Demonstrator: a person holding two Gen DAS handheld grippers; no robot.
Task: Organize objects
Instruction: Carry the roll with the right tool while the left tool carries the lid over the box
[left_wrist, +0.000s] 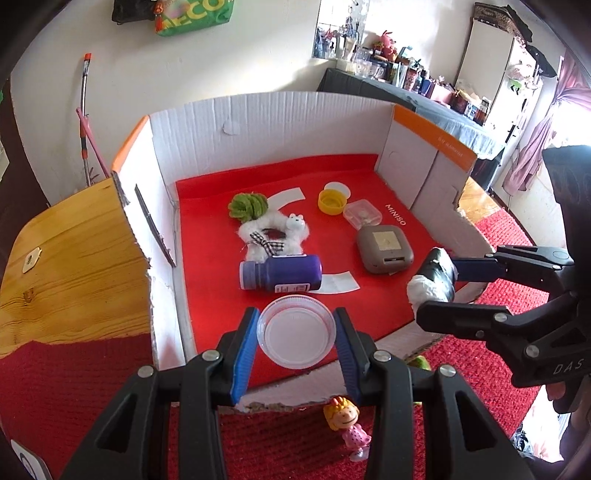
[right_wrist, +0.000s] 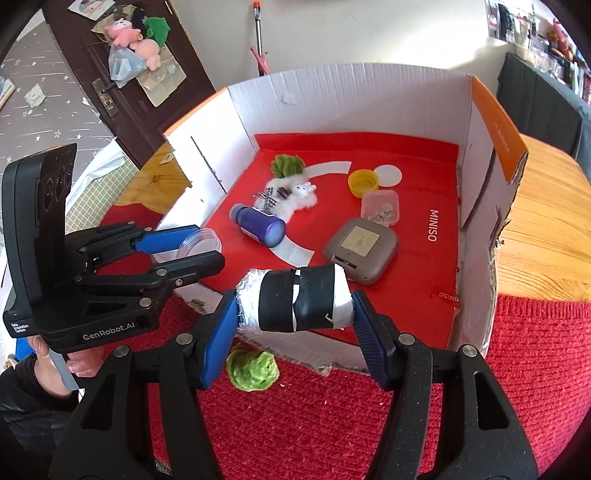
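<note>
Left gripper (left_wrist: 295, 347) clamped on a clear round lid (left_wrist: 296, 333), pads pressed on opposite rim edges, keeps the shallow disc flat and face-up over the near edge of the cardboard box (left_wrist: 266, 118). Right gripper (right_wrist: 293, 317) clenched endwise on a black-and-white taped roll (right_wrist: 299, 301), one pad on each end so the cylinder cannot roll free, also held just above the box's torn front wall. Both loads probably bound for the red liner (left_wrist: 369, 295), where collected items already lie: purple bottle (left_wrist: 282, 273) on its side, fluffy white plush (left_wrist: 271, 232), yellow cap (left_wrist: 332, 201), small clear case (left_wrist: 362, 216), grey square case (left_wrist: 385, 249). Outside on the red mat, likely waiting: doll figure (left_wrist: 347, 424) and green knitted piece (right_wrist: 253, 371).
</note>
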